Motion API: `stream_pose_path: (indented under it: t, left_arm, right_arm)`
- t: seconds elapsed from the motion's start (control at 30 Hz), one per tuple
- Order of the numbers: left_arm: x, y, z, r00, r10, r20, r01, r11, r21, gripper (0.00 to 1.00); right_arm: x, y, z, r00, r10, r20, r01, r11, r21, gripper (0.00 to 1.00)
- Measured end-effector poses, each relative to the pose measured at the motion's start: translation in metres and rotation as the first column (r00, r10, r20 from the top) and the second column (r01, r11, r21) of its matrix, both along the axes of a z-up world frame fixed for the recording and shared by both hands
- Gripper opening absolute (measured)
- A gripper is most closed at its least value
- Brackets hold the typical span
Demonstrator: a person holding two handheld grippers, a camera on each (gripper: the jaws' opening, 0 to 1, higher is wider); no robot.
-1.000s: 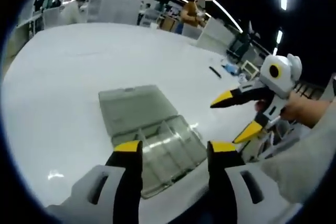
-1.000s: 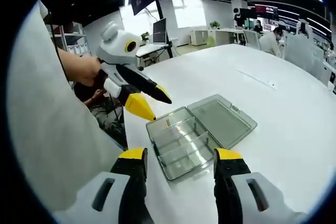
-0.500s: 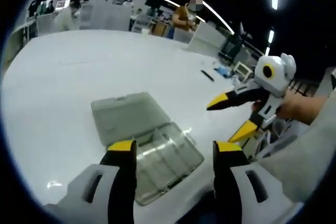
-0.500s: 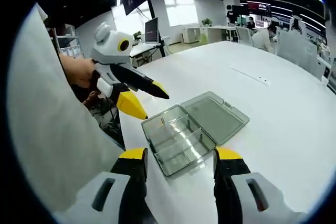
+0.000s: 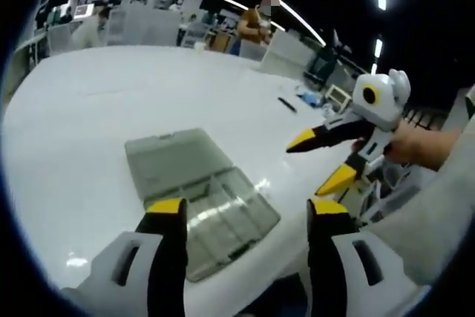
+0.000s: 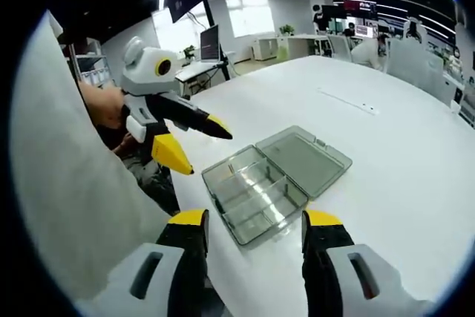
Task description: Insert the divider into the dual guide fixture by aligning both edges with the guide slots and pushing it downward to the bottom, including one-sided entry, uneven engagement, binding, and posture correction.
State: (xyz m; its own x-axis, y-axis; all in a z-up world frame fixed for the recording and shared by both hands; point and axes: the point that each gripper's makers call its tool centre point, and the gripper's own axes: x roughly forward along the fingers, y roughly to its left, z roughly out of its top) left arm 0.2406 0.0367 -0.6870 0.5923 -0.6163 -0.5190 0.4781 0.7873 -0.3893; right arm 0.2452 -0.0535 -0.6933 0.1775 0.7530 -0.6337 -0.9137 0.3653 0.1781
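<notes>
**Lying open on the table, a clear box between two empty claws**

Spreading across both views is a wide white table [image 6: 386, 146]. On it rests a clear plastic compartment box [image 6: 256, 194], its flat lid [image 6: 308, 157] folded open beside the tray. Thin partitions split the tray into several cells; whether anything lies in them cannot be told.

The right gripper [image 6: 252, 231] has its jaws spread wide, gripping nothing, with the box just beyond the yellow tips. The left gripper [image 5: 241, 217] is likewise wide apart and empty, the box lying just ahead between its tips. In the right gripper view it hovers off the box's near-left corner, clear of it.
</notes>
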Motion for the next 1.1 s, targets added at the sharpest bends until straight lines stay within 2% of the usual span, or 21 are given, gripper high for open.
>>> stream_pose_path:
  t: [0.37,0.67,1.1]
  left_arm:
    - [0.003,-0.006,0.01,0.998,-0.032,0.054,0.032,0.999,-0.01,0.67]
    - [0.0,-0.01,0.006,0.997,-0.056,0.056,0.056,0.998,-0.004,0.69]
    - [0.006,-0.016,0.01,0.992,-0.089,0.094,0.09,0.996,0.003,0.7]
  right_arm:
    - [0.005,-0.01,0.001,0.999,-0.033,0.005,0.033,0.999,-0.002,0.47]
    - [0.01,-0.025,-0.004,0.998,-0.062,-0.007,0.062,0.998,-0.02,0.47]
    - [0.019,-0.043,-0.009,0.997,-0.08,-0.011,0.079,0.995,-0.053,0.47]
